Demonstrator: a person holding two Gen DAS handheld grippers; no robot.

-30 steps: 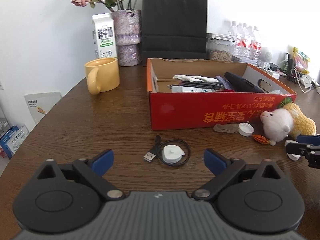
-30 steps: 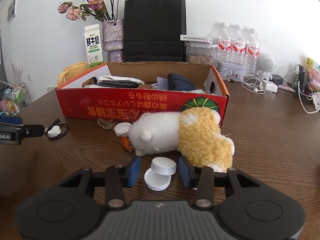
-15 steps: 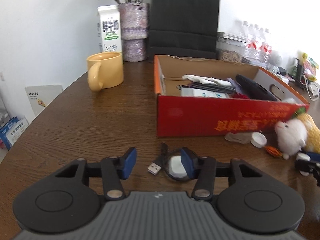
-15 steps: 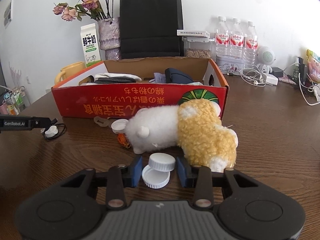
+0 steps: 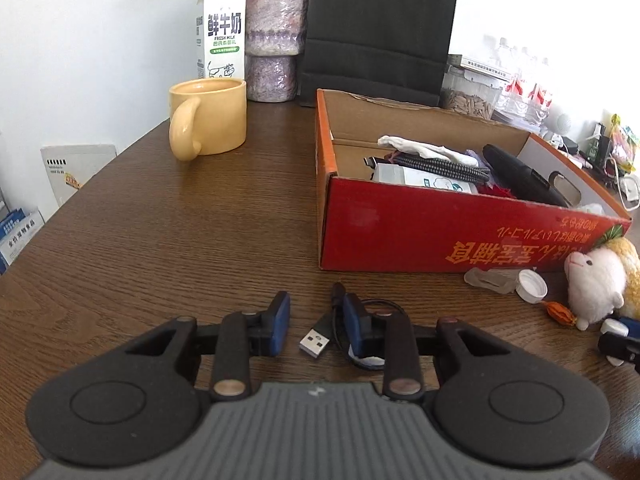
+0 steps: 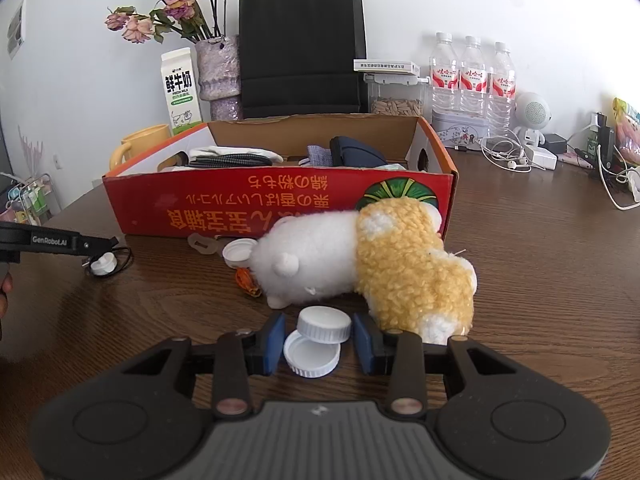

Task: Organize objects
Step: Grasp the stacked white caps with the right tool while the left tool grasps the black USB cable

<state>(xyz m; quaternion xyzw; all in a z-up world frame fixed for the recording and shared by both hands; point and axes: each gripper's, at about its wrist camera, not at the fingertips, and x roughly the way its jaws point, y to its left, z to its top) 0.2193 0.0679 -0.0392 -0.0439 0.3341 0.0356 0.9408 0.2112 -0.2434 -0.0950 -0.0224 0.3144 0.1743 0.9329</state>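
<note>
A dark brown wood-grain counter (image 5: 200, 240) carried a long, open red cardboard box (image 5: 420, 232) printed with orange lettering, and everything else sat around that box.

Just in front of the box's left front corner, the left gripper (image 5: 316, 320) hovered low over a black charging cable with a silver USB plug (image 5: 316, 343) and a small round white puck (image 6: 102, 262). Its blue-padded jaws were closing; the plug lay between them, and the pads were not pressing on it. The right pad sat over the coiled cable and partly hid the puck.

In front of the box's right half lay a plush toy with a white head and a curly yellow body (image 6: 368, 268), on its side, touching the box wall. Just in front of the toy, the right gripper (image 6: 318, 340) stood with its jaws partly closed around two white plastic screw caps (image 6: 316, 340), one tilted on top of the other; I could not tell whether the pads pressed on the caps.

Against the box's front wall lay a third white cap (image 6: 238, 251), a clear plastic piece (image 6: 202, 243) and a small orange object (image 6: 246, 280).

Left of the box stood a yellow ceramic mug (image 5: 208, 118). Behind the box stood a white milk carton (image 5: 221, 32), a mottled purple vase (image 5: 274, 44) and a black paper bag (image 6: 302, 48).
</note>
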